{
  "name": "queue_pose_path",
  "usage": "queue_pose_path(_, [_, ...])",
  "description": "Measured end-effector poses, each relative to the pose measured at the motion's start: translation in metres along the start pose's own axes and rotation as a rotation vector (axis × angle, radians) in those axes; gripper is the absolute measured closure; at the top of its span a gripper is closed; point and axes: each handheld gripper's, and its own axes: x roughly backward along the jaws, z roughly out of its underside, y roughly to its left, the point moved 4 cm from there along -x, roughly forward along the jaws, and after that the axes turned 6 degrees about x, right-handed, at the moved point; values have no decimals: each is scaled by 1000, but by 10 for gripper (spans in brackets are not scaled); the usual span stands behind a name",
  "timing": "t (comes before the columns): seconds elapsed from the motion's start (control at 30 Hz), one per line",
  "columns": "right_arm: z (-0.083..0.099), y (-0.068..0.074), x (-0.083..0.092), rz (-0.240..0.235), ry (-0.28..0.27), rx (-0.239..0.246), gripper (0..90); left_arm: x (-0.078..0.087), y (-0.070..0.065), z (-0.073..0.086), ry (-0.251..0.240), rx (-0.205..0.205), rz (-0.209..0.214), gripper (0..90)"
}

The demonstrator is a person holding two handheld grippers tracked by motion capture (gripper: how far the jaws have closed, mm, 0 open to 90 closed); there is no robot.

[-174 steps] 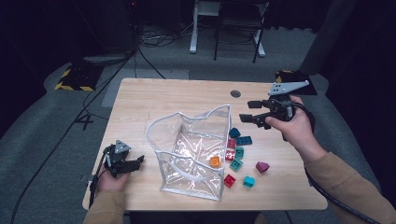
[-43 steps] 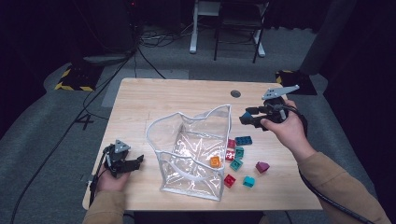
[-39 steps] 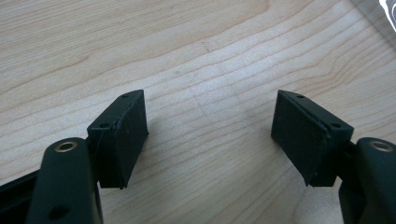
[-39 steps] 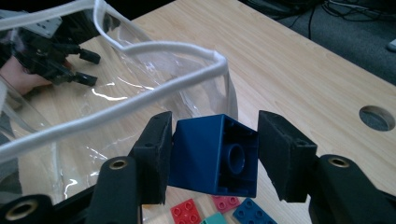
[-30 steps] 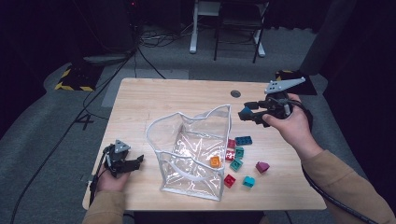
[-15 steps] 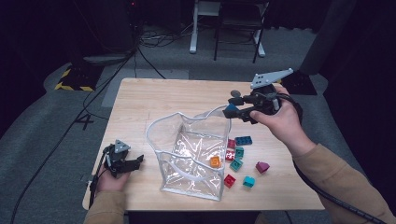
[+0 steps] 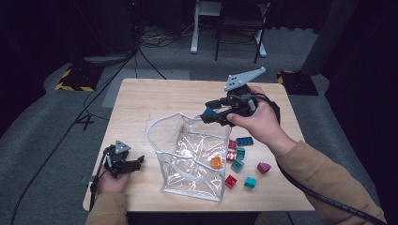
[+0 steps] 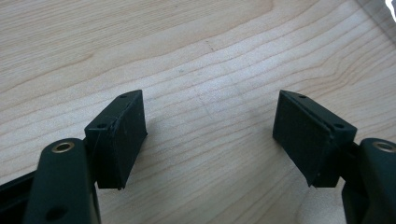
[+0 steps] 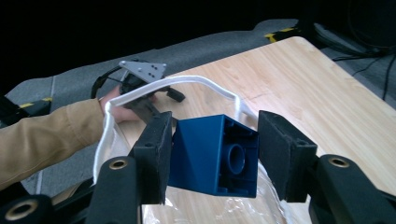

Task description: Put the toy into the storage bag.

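The right gripper (image 7: 209, 114) clamps a dark blue plastic building brick (image 9: 214, 156) between its 2 pads, hollow underside toward the camera, just above the far rim of the clear, glossy vinyl pouch (image 7: 192, 161) standing open mid-desk. The mouth lies below and nearer the person. The left gripper (image 7: 133, 164) rests released near the desk's near-left corner.

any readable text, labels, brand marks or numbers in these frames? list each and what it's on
None can be read.
Blue block in the right gripper: plain faces and a moulded socket, no lettering.
Clear bag: no print visible.
Loose blocks on the table: too small to tell whether any bear marks.
Left gripper: black pads and brass rivets, no markings.
Yellow-black hazard stripes on the floor: a sign pattern, no words.
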Motion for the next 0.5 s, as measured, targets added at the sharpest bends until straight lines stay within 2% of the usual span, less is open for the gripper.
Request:
queue_pose_path(0.3, [-6,17,-28,-55,31,17,477,0,0,0,-1,-1,2,256])
queue_pose_path(0.5, [-2,27,-48,-83,74,23,477,-1,0,0,-1,0,1,256])
